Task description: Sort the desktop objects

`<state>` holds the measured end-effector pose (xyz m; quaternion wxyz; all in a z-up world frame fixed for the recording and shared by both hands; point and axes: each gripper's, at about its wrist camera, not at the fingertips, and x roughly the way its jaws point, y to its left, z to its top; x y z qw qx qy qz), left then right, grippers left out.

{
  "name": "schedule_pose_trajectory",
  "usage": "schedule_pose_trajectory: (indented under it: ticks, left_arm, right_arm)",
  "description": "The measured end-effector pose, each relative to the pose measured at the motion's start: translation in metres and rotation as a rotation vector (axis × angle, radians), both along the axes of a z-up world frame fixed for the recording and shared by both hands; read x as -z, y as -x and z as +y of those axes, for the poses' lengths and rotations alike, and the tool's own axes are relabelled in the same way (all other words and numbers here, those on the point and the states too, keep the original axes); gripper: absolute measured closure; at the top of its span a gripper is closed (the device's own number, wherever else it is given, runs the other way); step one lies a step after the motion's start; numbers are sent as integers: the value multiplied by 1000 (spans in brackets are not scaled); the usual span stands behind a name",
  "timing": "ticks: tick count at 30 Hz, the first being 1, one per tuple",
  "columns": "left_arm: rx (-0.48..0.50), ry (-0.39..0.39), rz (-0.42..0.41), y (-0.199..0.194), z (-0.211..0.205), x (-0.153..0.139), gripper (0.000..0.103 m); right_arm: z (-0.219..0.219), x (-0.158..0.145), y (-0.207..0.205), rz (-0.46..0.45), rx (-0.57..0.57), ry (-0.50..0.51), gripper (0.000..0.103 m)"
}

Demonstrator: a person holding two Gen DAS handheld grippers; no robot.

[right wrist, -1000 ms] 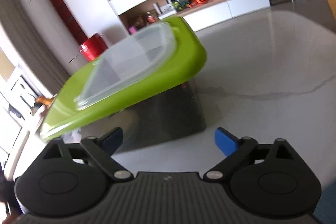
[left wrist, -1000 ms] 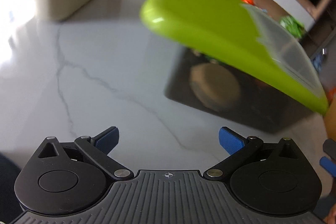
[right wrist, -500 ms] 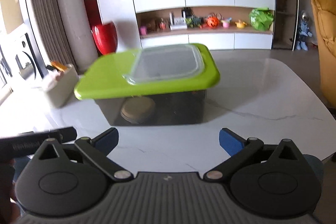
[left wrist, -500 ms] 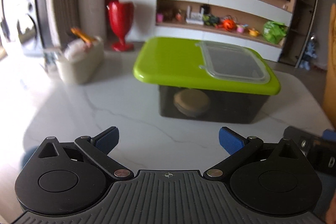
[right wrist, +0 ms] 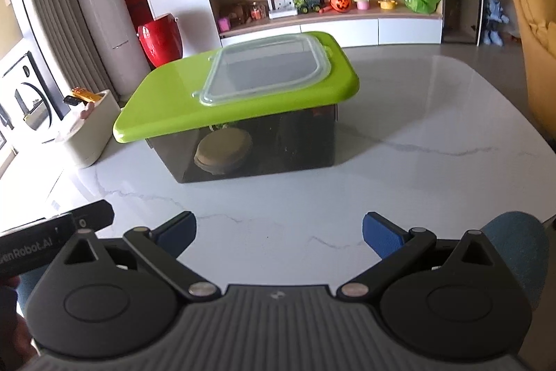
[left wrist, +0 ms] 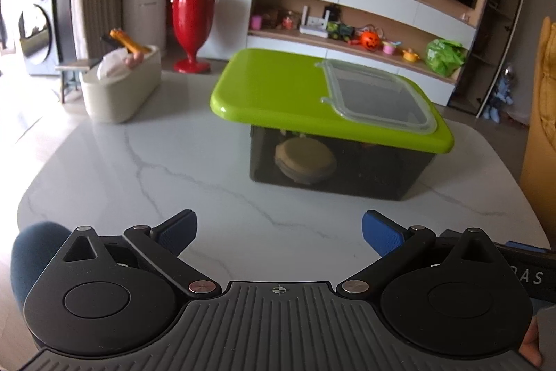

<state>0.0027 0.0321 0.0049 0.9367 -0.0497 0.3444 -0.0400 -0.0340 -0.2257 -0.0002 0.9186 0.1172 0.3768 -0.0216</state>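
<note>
left gripper (left wrist: 279, 233): blue-padded tongs spread apart, holding nothing, hovering over the near table edge.
right gripper (right wrist: 278, 233): same, tongs apart and empty; both are well back from the box, so I'd judge the sorting finished.
white marble table (left wrist: 208, 197): bare between grippers and box.
dark translucent plastic storage box (left wrist: 347, 169): mid-table, round tan object (left wrist: 305, 160) visible inside through the wall.
lime-green lid with clear hatch (left wrist: 312, 93): lies on the box, overhanging at one end, probably not snapped down.
cream oblong tissue holder (left wrist: 120, 86): far left, orange item sticking out.
</note>
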Motion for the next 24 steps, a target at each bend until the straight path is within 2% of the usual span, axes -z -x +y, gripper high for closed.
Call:
schedule_pose_trajectory:
  ticks: [4,9,14,20,24]
  left_arm:
    - [-12,-35,-5,0,-2,0,0]
    - [-60,-90,-10,-1,-1,0,0]
    - [-34,5,14,-4,10,1,0]
    - [-52,-44,12,-1,5,1,0]
    - [-35,-26,10,0,4,2,0]
  right_arm:
    - [2,0,-1,2,-2,2,0]
    - [4,-4,-5,-13,12,65,0]
    - [2,-6,-4,-35,4,95,0]
    - [3,0,-6,-15,-18,96,0]
    - [2,3,-7,-8,-24,92,0]
